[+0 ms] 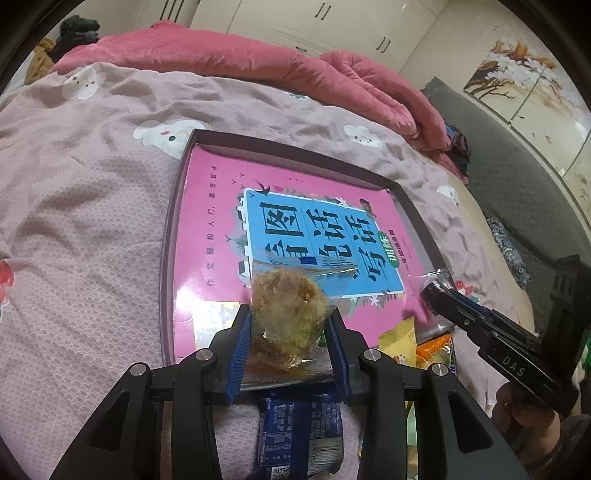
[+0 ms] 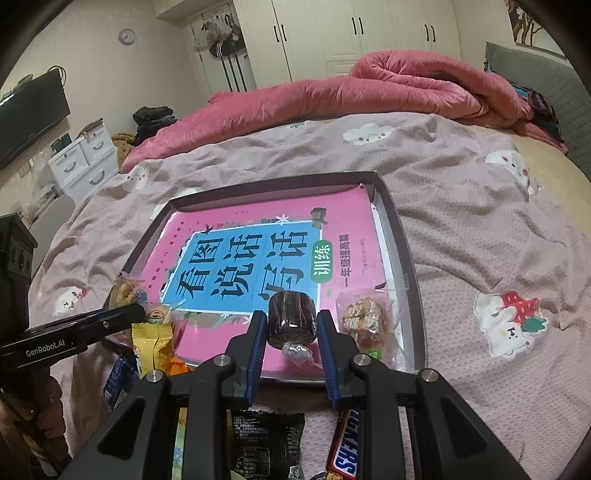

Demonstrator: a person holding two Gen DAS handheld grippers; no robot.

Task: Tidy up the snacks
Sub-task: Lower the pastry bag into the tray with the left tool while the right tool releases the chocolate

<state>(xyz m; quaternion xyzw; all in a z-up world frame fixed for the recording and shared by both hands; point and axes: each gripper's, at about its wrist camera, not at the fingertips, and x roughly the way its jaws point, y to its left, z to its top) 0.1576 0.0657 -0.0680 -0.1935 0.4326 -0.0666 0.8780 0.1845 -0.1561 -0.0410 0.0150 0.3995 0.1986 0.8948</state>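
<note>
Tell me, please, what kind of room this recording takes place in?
Most likely a bedroom in a home. The work happens on a bed with a cartoon-print bedspread, a rolled pink quilt lies behind it, and tall white wardrobes line the far wall.

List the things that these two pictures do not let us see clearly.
- Blue packet, left wrist view: the left hand-held gripper hides its top; its print is blurred.
- Snickers bar, right wrist view: cut off by the bottom edge.
- Black packet, right wrist view: its print is too small to read.
</note>
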